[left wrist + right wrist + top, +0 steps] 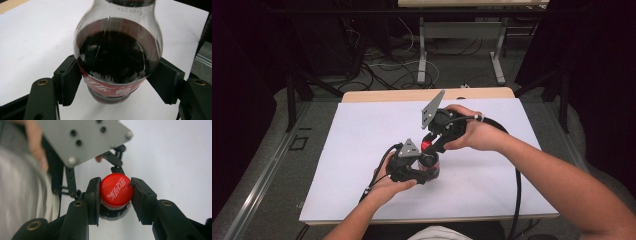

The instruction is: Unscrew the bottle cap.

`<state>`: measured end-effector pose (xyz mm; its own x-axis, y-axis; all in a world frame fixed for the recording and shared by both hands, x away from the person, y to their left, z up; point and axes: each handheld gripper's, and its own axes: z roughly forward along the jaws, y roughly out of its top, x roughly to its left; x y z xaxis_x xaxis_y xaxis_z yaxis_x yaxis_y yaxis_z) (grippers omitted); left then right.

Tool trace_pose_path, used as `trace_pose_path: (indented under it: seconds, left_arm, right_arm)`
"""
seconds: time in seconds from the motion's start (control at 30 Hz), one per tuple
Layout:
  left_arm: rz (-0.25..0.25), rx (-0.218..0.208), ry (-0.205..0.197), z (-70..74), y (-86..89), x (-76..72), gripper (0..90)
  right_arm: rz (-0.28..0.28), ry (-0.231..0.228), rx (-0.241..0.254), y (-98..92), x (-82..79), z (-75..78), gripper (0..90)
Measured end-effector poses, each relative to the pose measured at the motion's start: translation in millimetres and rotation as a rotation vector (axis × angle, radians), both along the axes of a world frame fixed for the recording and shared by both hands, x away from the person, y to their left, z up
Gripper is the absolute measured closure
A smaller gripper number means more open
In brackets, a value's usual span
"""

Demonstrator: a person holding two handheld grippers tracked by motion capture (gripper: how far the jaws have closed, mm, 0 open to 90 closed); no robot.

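bottle point(117, 62) of dark cola stands upright near the middle of the white counter point(362, 130), its red cap point(116, 190) on top. the left gripper point(117, 82) has its fingers clamped on the bottle's lower body, likely to brace it against turning. the right gripper point(116, 195) comes from above, its fingers closed on the cap, probably to twist it.

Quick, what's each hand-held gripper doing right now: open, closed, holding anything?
Left hand-held gripper: closed on the cola bottle, around its body.
Right hand-held gripper: closed on the bottle's red cap.
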<state>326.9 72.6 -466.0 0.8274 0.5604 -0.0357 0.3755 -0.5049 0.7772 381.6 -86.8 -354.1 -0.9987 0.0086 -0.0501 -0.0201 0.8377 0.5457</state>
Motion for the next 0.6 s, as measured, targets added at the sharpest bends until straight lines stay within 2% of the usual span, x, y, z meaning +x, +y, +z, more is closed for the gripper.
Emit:
trace_pose_path:
  seconds: [0.03,0.07,0.1,0.17,0.23,0.27,0.37,0.4,0.5,0.6]
  left_arm:
    - [-0.001,-0.005,0.006,0.0,-0.6,-0.6,31.1]
    - [0.002,-0.014,0.014,0.0,-0.9,-0.8,31.1]
    - [0.002,-0.015,0.013,-0.1,-0.6,-0.7,31.1]
    - [0.000,-0.009,0.010,-0.1,-0.8,-1.2,31.1]
    - [0.002,-0.014,0.009,0.1,-0.5,-1.0,31.1]
    - [0.001,-0.013,0.007,0.5,-0.2,-0.9,31.1]
    - [-0.009,-0.013,0.024,1.8,0.9,-0.5,31.1]
    - [0.001,-0.017,0.011,0.6,0.1,-0.6,31.1]
    - [0.007,-0.012,0.017,0.1,0.6,0.2,31.0]
    - [0.022,-0.019,0.019,-0.1,2.1,1.4,31.0]
  right_arm:
    - [0.000,0.000,0.000,0.0,0.0,0.0,61.1]
    - [0.061,0.024,0.001,-0.6,5.8,0.7,61.1]
    - [0.061,0.024,0.001,-0.6,5.8,0.7,61.1]
    - [0.122,0.016,0.003,-0.8,9.1,0.3,60.9]
    - [0.155,0.016,0.003,-1.3,11.8,0.5,60.7]
    - [0.152,0.017,0.007,-1.6,11.9,0.6,60.7]
    - [0.122,0.043,0.019,-2.4,12.0,0.6,58.2]
    - [0.092,0.052,0.019,-2.8,11.3,1.2,54.5]
    - [0.016,0.065,0.044,-3.8,11.2,2.9,42.7]
    - [-0.074,0.057,0.066,-4.8,6.1,4.2,39.9]
